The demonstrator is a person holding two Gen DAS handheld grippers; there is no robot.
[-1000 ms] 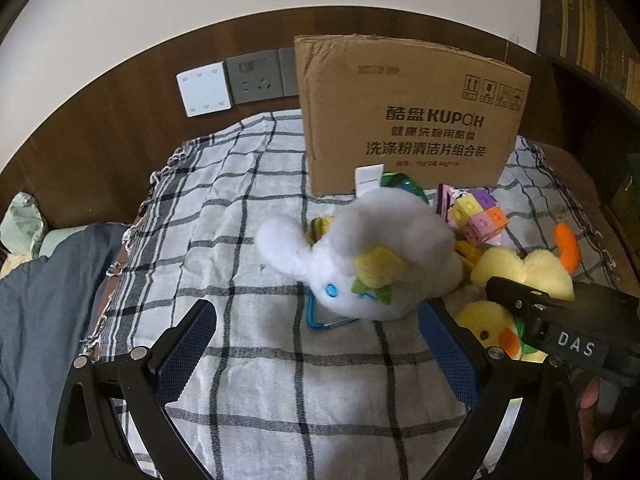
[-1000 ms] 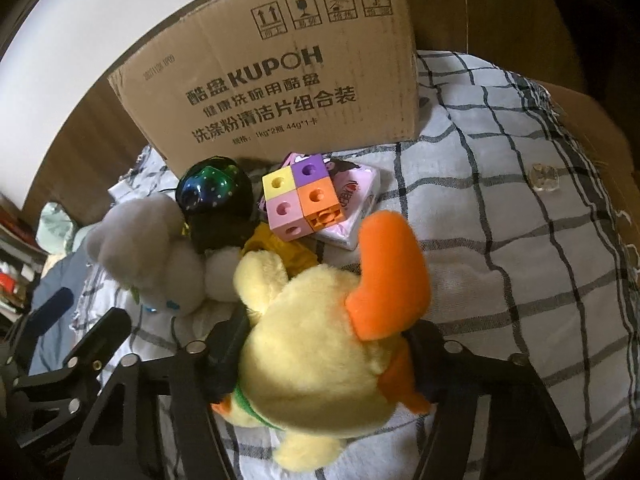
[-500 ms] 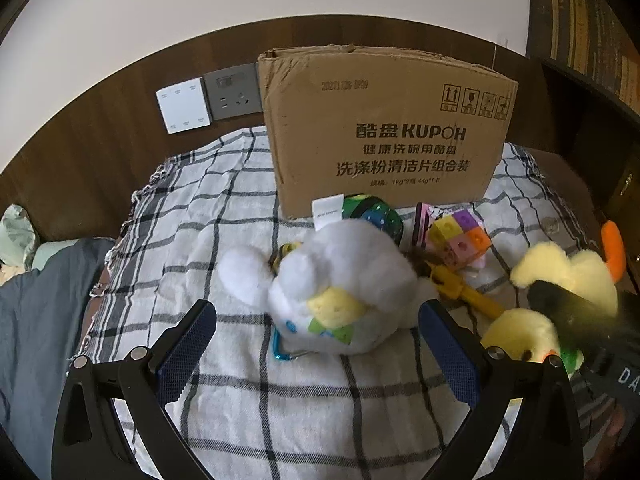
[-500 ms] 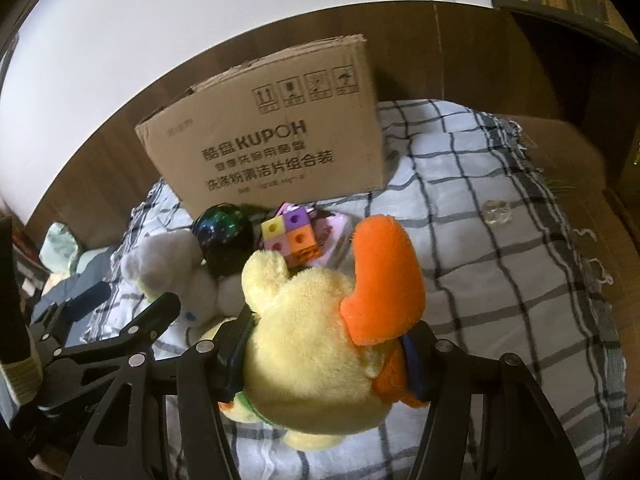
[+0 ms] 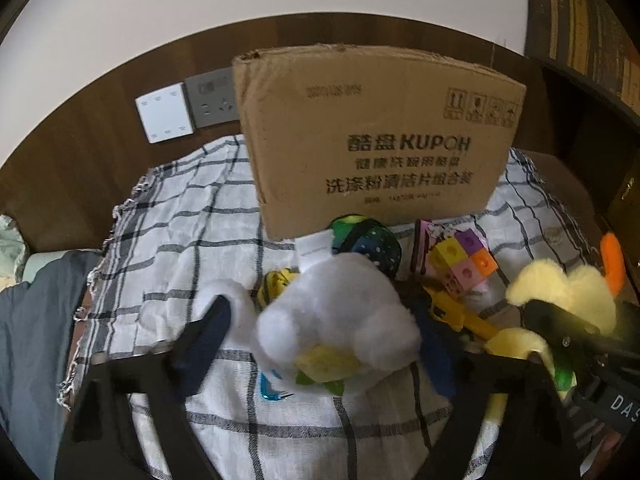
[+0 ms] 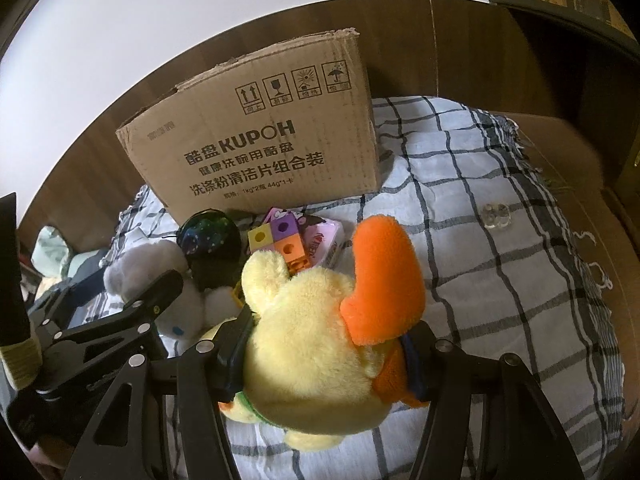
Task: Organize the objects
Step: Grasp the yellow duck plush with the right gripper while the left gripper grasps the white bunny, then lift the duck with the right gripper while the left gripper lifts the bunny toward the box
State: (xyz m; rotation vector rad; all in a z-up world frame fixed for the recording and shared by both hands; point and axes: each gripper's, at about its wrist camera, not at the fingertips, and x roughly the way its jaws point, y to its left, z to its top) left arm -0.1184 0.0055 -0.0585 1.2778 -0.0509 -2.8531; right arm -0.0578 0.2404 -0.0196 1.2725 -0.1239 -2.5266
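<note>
My left gripper (image 5: 320, 336) stands with one finger on each side of a white plush toy (image 5: 340, 320); its fingers look blurred and I cannot tell if they press it. The white plush also shows in the right wrist view (image 6: 160, 276). My right gripper (image 6: 324, 344) is shut on a yellow plush duck (image 6: 312, 340) with an orange beak and holds it above the checked cloth (image 6: 500, 280). The duck shows at the right of the left wrist view (image 5: 560, 292). A cardboard box (image 5: 376, 140) stands upright behind the toys.
A dark sparkly ball (image 5: 372, 240), a coloured cube puzzle (image 5: 464, 260), a pink packet (image 6: 324, 240), a yellow tool (image 5: 460, 316) and a blue carabiner (image 5: 272, 392) lie before the box. A clear small object (image 6: 496, 216) lies on the cloth at right. Wall switches (image 5: 164, 114) are behind.
My left gripper's fingers have come in around the white plush from wide open. My right gripper has risen and drawn back with the duck in it.
</note>
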